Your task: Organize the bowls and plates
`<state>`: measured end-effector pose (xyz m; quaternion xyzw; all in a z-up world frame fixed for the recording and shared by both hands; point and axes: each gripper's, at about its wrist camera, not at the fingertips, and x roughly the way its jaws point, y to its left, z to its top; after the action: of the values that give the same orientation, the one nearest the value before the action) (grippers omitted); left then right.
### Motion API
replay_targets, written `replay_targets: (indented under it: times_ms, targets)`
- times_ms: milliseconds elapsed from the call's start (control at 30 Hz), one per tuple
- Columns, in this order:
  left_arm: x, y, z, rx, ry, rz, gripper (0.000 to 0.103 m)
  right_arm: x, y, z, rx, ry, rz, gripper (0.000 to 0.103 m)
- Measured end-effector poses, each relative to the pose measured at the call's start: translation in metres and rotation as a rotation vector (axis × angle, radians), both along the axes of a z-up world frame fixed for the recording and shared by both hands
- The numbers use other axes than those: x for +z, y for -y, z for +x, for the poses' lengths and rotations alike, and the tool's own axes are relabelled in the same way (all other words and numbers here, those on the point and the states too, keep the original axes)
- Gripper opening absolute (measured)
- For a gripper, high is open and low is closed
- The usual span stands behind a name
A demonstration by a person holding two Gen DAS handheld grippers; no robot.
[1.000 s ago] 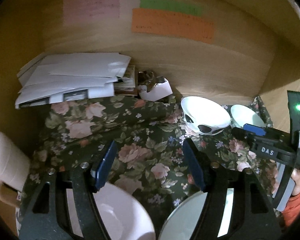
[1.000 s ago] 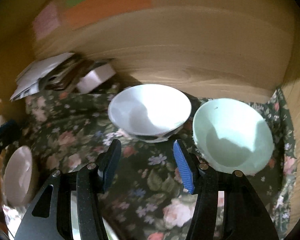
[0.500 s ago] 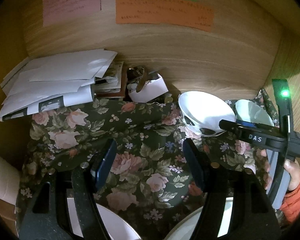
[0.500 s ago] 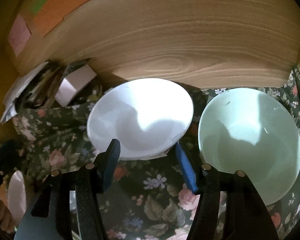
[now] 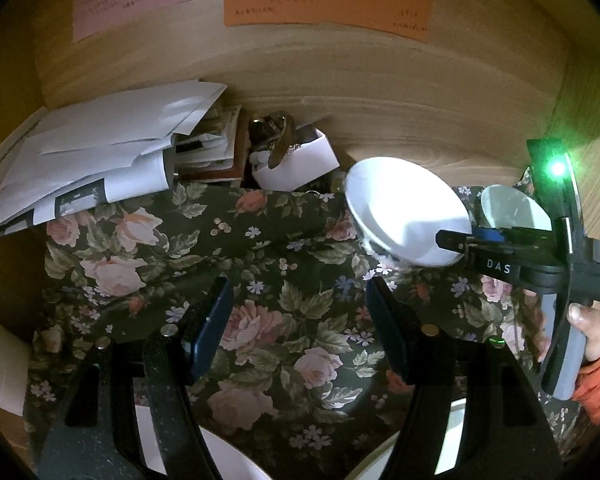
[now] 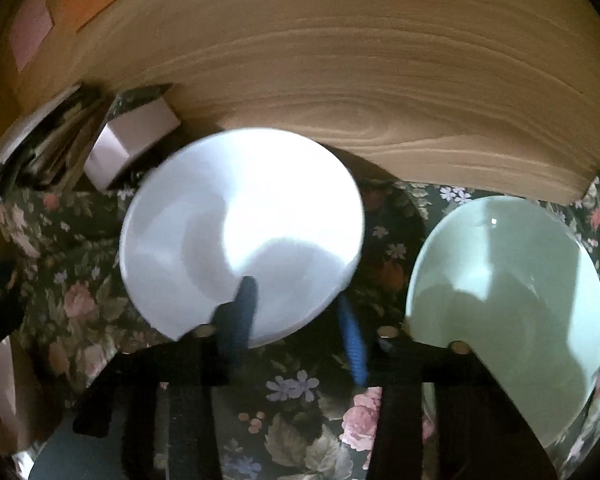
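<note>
A: L gripper (image 5: 298, 320), left wrist cam first – what've you got?

B: My L jaws stand wide, nothing betw them, hovering over the floral cloth (image 5: 260, 248). White bowl (image 5: 404, 216) sits far right on the cloth, near the wood back wall (image 5: 380, 92). My R gripper (image 5: 456, 240) reaches in from the right w/ its tip at that bowl's near rim. Green bowl (image 5: 512, 212) just behind it, partly hidden. Rims of two pale dishes poke in at the bottom edge. Paper stack (image 5: 100, 152) and small white box (image 5: 300, 160) back left.

A: And R wrist cam?

B: R gripper (image 6: 296, 320) has just been closing – jaws narrow now. One blue pad (image 6: 242, 308) lies inside the white bowl (image 6: 240, 232), the other outside under the rim, so the wall's betw them and I read it as pinched. Bowl's a bit blurred. Green bowl (image 6: 508, 300) just beside it to the right, not touching, both on the cloth (image 6: 284, 400) by the wall (image 6: 380, 80).
</note>
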<state>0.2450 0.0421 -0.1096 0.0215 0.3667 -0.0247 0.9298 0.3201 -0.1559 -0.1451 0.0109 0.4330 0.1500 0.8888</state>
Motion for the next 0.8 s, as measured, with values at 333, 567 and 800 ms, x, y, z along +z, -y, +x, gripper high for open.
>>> replay_targets:
  times_ms: [333,567,800]
  targets:
    - [-0.008,-0.001,0.007,0.004,-0.033,-0.017,0.068,-0.002,-0.009,-0.028,0.141,-0.023,-0.015,0.023]
    - [-0.016,0.001,0.014,-0.01,-0.086,-0.02,0.068,-0.001,-0.022,-0.061,0.248,-0.054,-0.002,0.023]
    - [-0.035,0.004,0.033,-0.008,-0.217,-0.035,0.068,0.009,-0.016,-0.071,0.201,-0.031,0.045,0.027]
